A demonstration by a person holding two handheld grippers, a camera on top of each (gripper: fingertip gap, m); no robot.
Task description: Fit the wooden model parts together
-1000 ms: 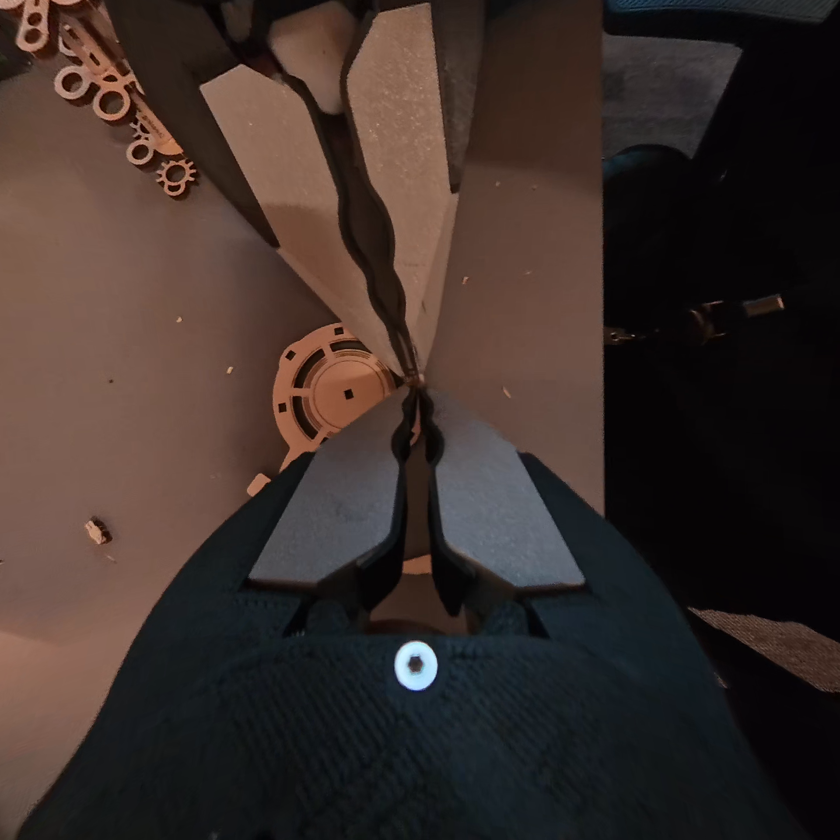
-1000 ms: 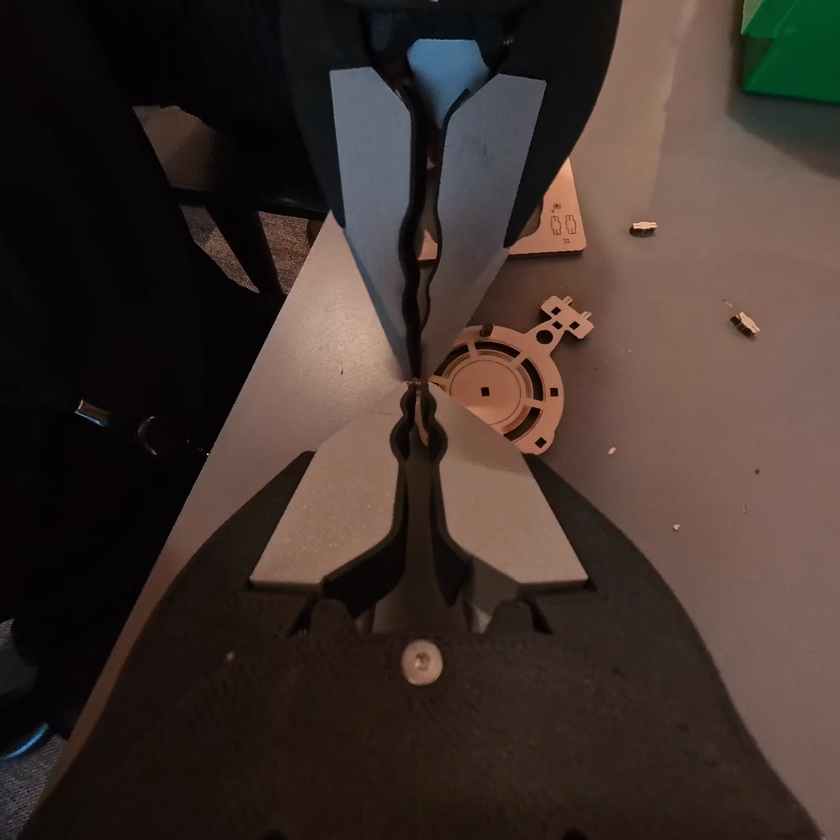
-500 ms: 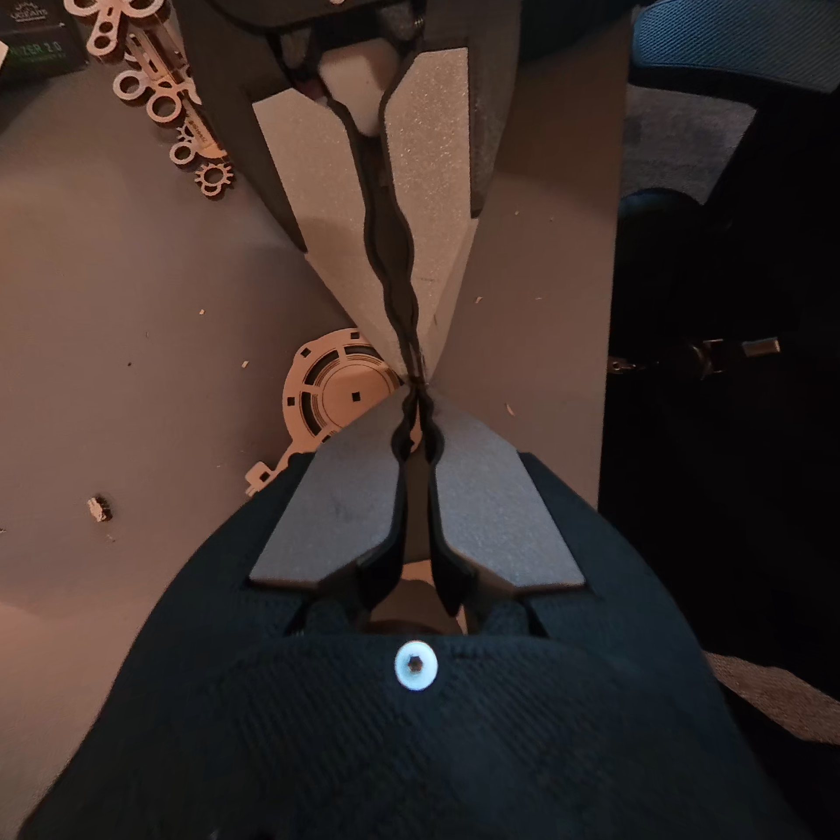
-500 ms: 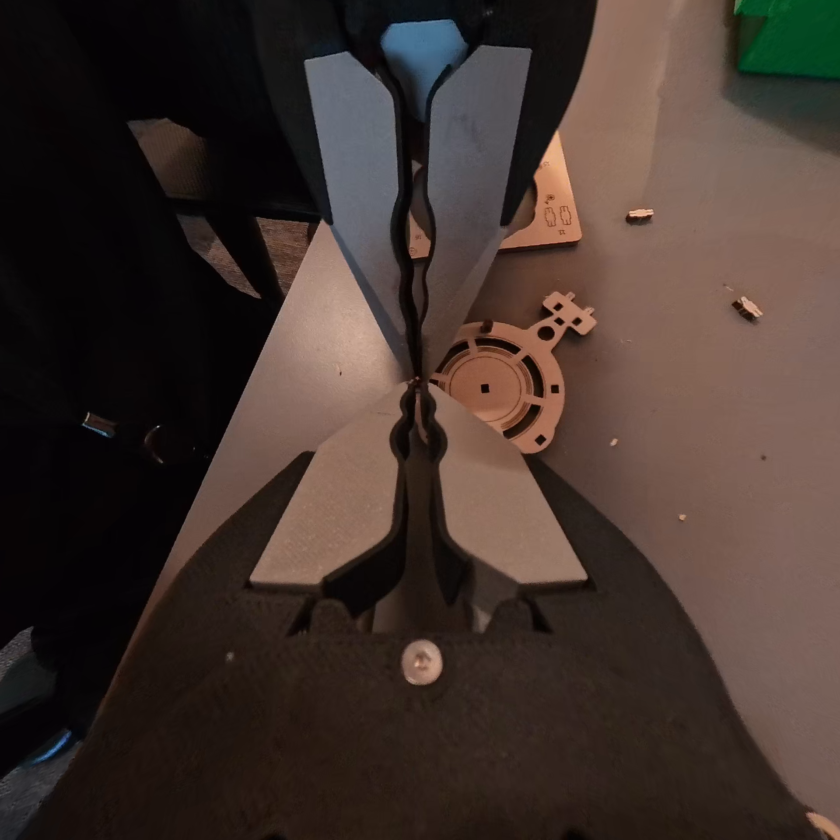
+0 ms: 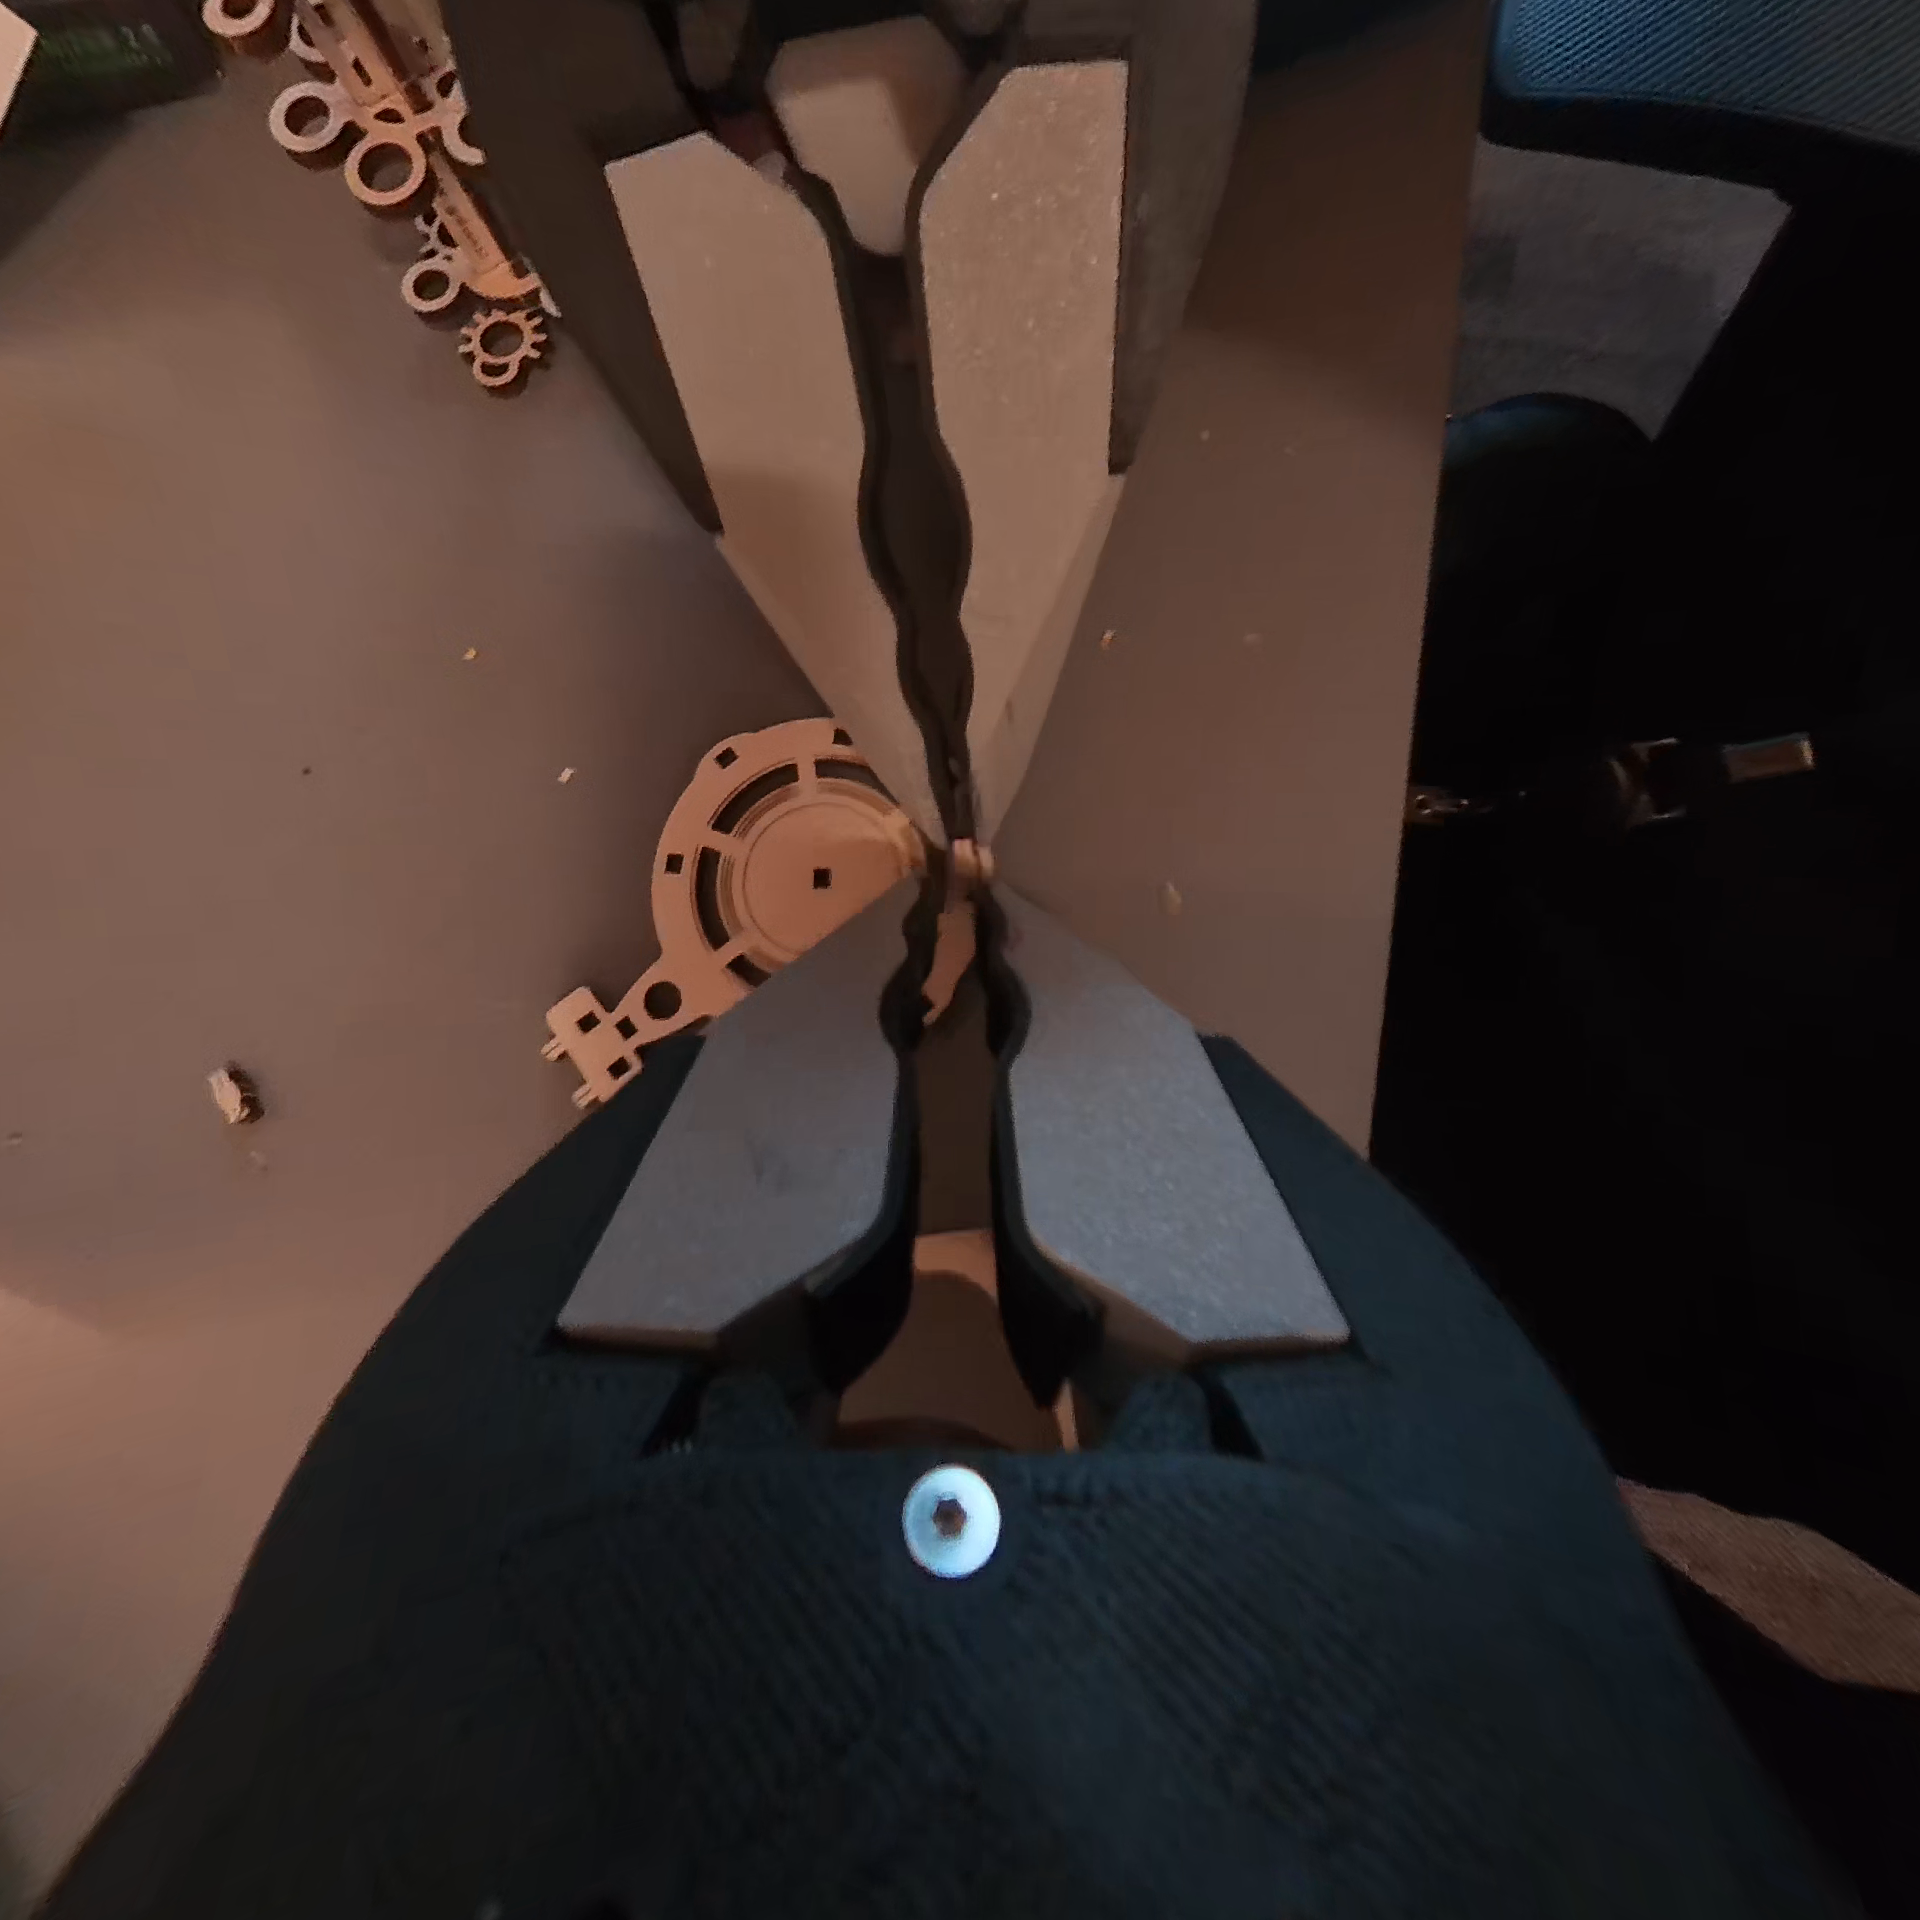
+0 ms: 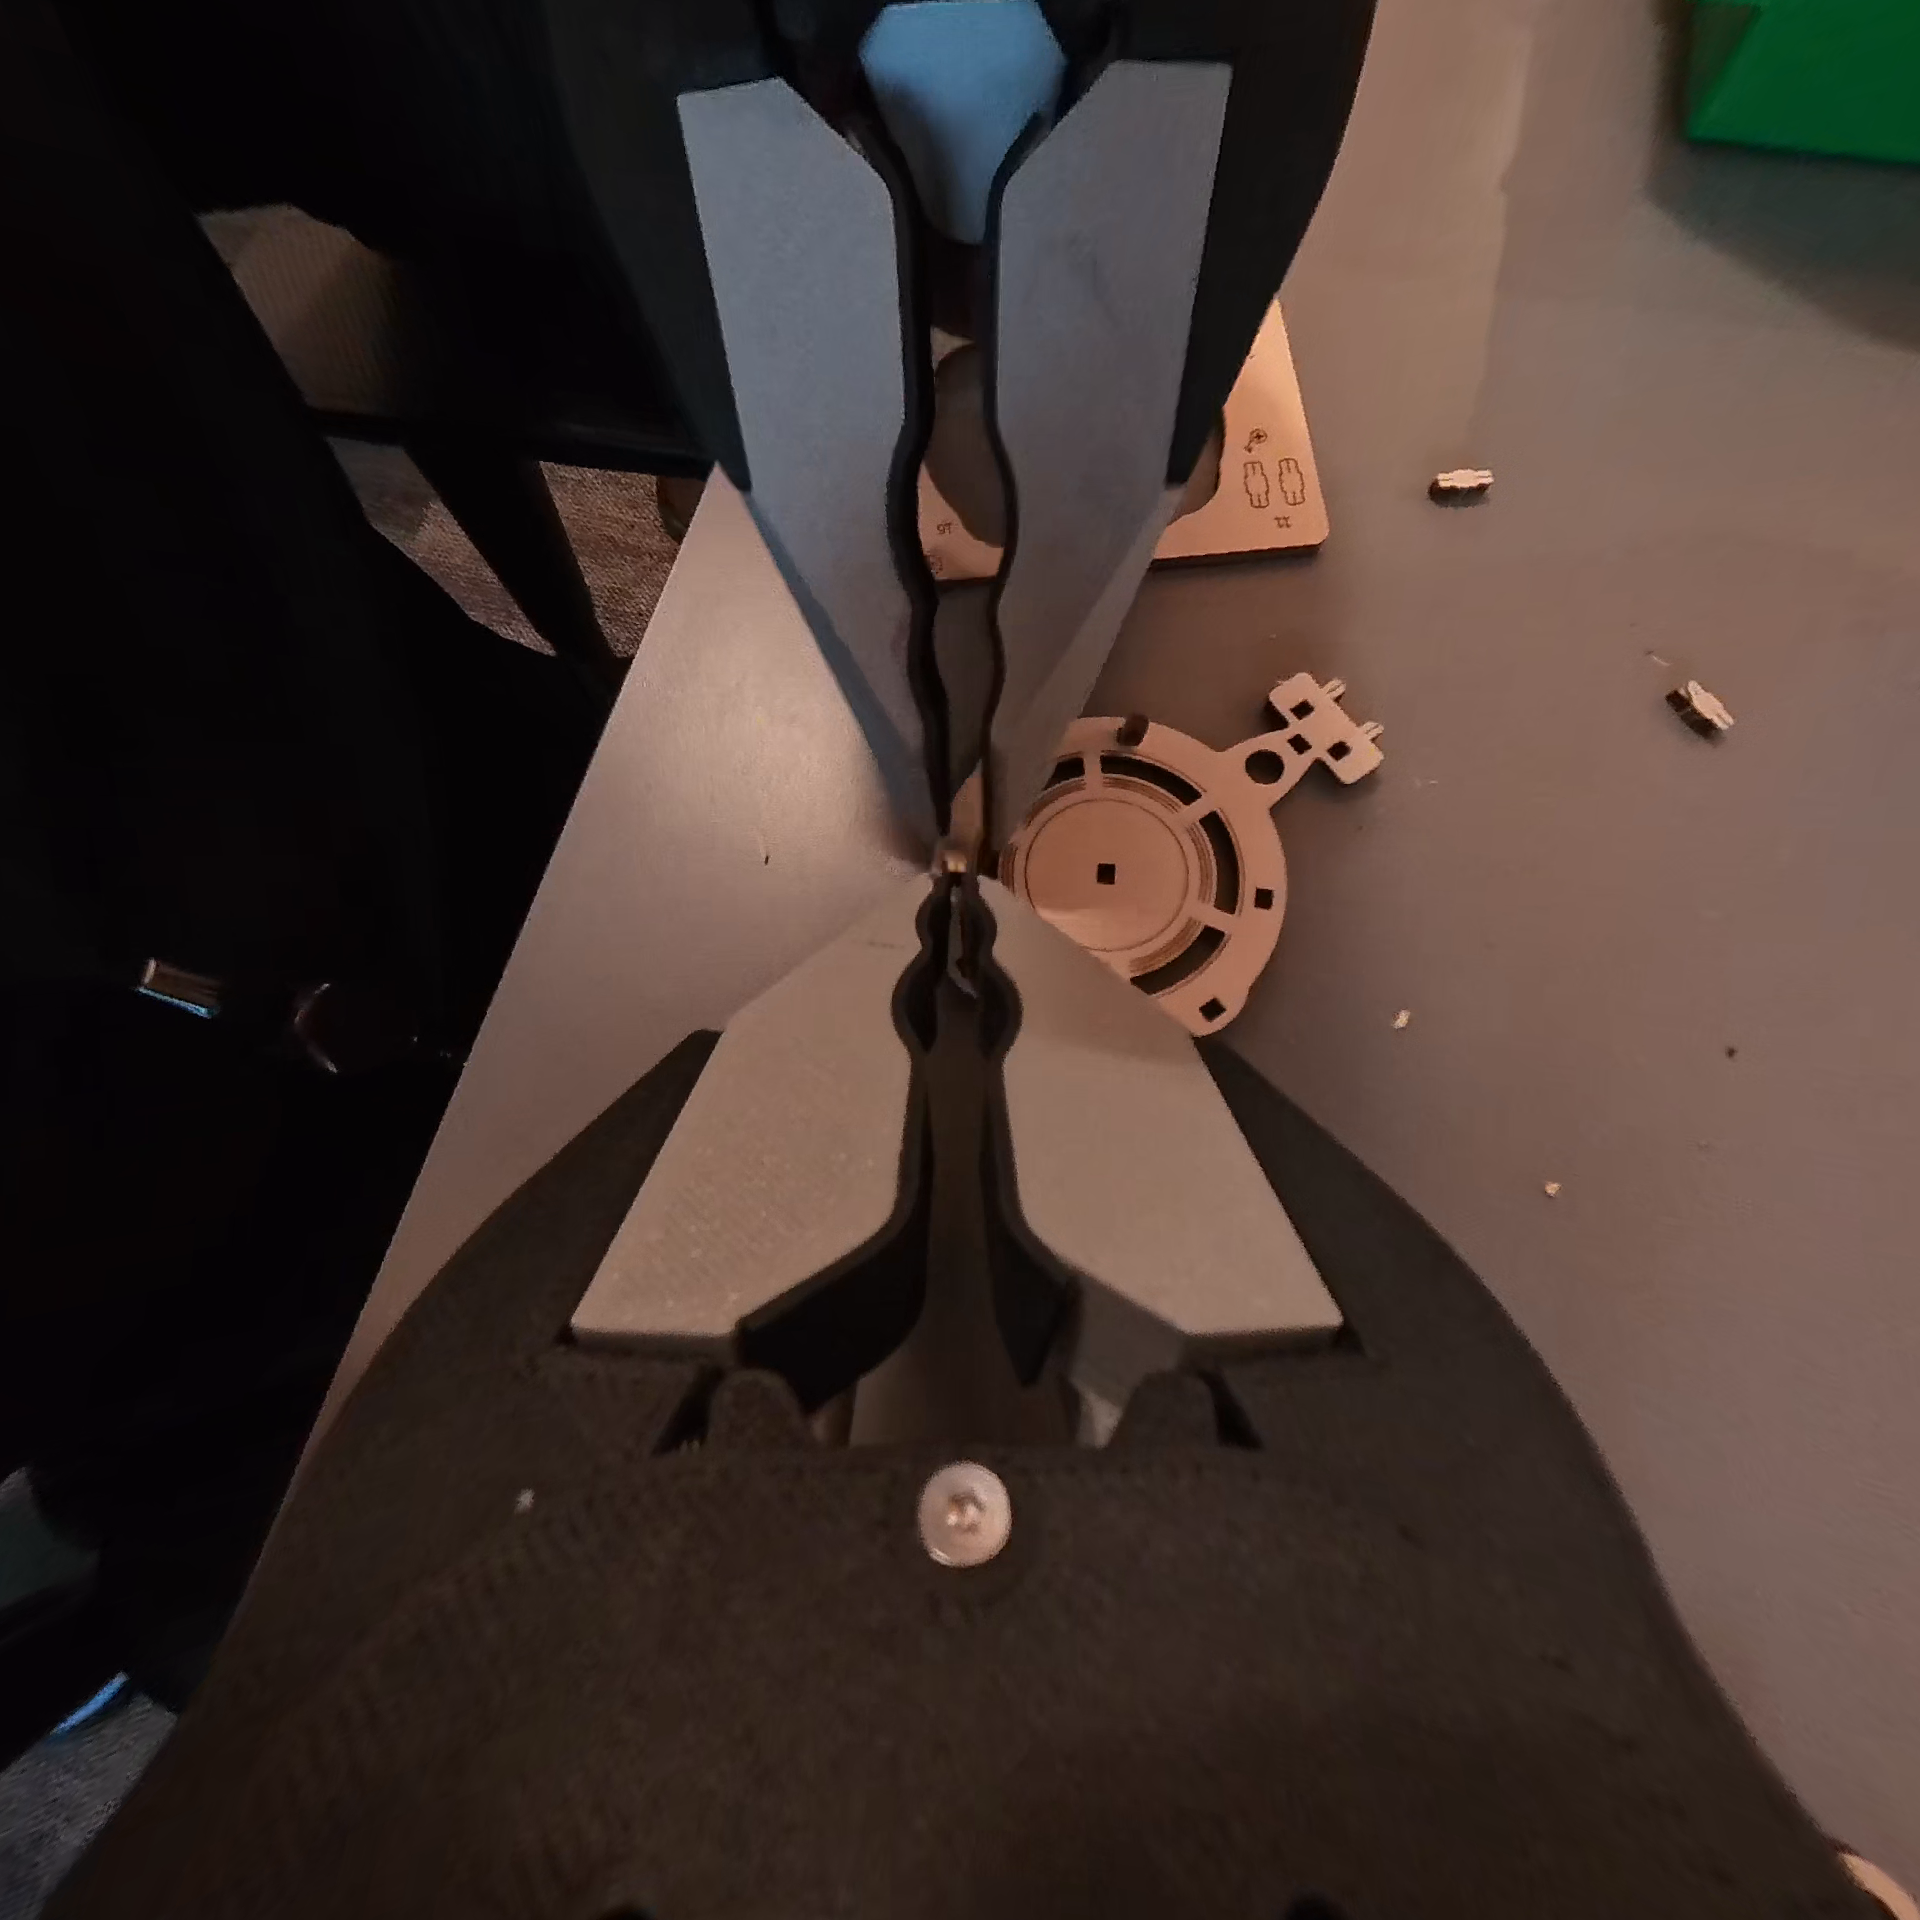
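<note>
My two grippers meet tip to tip just above the grey table. My left gripper (image 5: 954, 920) is shut on a small tan wooden piece (image 5: 948, 961), whose knob end (image 5: 968, 860) sticks out at the tips. My right gripper (image 6: 956, 914) is shut on a thin wooden sliver (image 6: 961, 961) and touches the same spot. The right gripper comes in from the top in the left wrist view (image 5: 951, 810). The left gripper comes in from the top in the right wrist view (image 6: 961, 821). A round slotted wooden disc with a tab (image 5: 790, 873) (image 6: 1132, 873) lies flat beside the tips.
The table edge (image 5: 1403, 727) runs close by, with a dark drop and a chair beyond. Ring and gear parts (image 5: 416, 177) lie at the far left. A cut-out wooden sheet (image 6: 1247, 499), small loose bits (image 6: 1460, 483) (image 6: 1699, 712) (image 5: 234, 1096) and a green box (image 6: 1818, 94) are on the table.
The left gripper's fingers have parted slightly behind the tips, and the tan piece's knob now shows between the two grippers. The right gripper has shifted a little. The disc has not moved.
</note>
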